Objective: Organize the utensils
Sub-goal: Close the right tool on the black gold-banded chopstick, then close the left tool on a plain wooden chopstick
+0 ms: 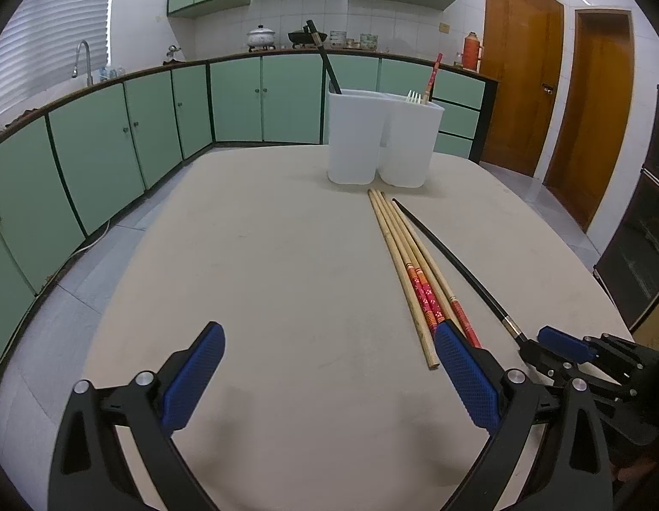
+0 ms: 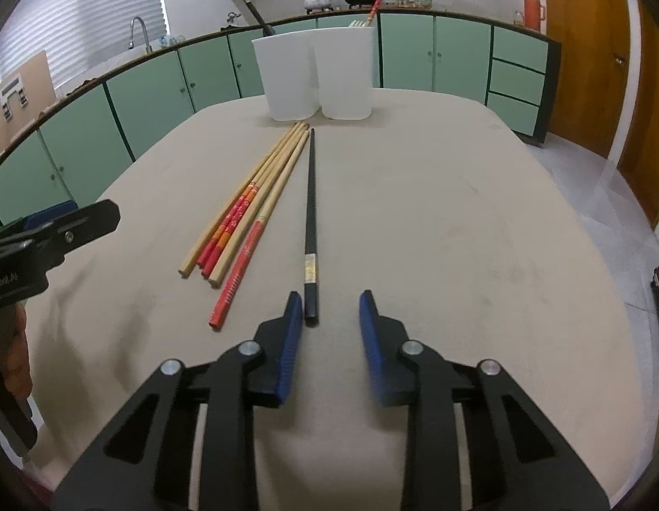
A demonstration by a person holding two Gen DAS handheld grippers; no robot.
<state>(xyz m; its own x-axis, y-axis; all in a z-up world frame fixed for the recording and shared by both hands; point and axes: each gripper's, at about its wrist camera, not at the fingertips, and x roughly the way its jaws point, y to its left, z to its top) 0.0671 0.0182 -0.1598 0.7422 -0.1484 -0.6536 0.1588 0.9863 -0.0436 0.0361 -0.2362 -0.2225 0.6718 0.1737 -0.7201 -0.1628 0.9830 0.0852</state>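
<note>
Both tongs gape, right tongs (image 2: 327,311) around black chopstick (image 2: 310,213), whose end left tongs (image 1: 329,340) view hides.

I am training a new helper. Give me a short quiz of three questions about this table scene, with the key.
1. Which one lies between the fingers of the open right claw? A) black chopstick B) red-ended chopstick C) plain wooden chopstick
2. True or false: the left claw grips a chopstick.
3. Fill in: seen from the claws, the fork stands in the white holder's ___ compartment.
Key: 1 A; 2 false; 3 right.
</note>
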